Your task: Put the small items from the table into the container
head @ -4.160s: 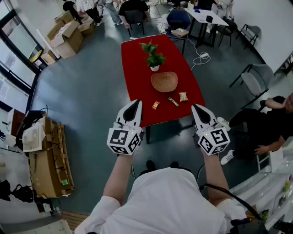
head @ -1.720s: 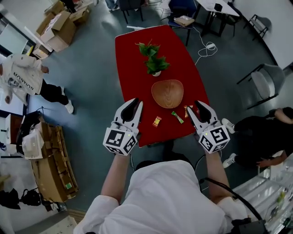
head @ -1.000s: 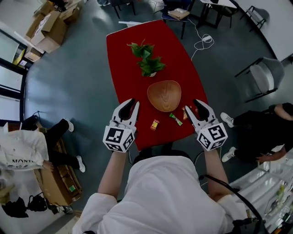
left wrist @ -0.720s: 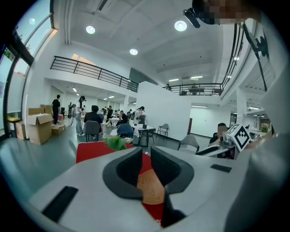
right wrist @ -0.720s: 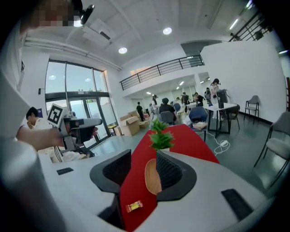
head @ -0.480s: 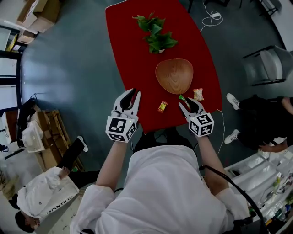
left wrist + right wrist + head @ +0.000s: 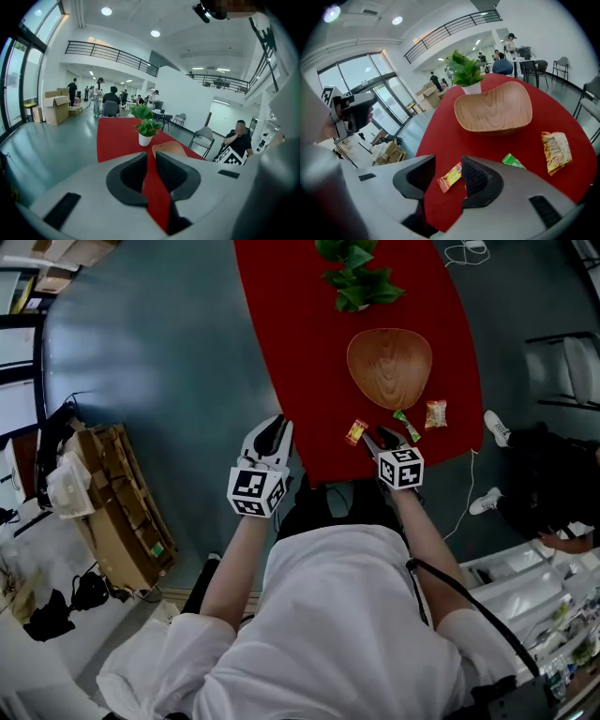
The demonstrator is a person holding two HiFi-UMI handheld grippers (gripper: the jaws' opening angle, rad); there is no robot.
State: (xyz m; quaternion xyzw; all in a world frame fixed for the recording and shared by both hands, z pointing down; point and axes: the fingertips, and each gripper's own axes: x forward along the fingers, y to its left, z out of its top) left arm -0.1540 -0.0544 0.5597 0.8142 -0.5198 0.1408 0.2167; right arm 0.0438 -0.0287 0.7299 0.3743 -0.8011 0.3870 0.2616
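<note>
Red table (image 7: 300, 352), wood-grain bowl (image 7: 389, 367), orange packet (image 7: 356, 431), green packet (image 7: 407, 426)

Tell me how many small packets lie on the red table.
3: orange packet at left, green packet in the middle, yellow bag at right, all before the wooden bowl. None seems hidden.

Your wooden bowl (image 7: 389, 367) sits upright, and near its rim you've got an orange packet (image 7: 355, 431), a green packet (image 7: 407, 426) and a yellowish snack bag (image 7: 435, 414), all lying flat.
</note>
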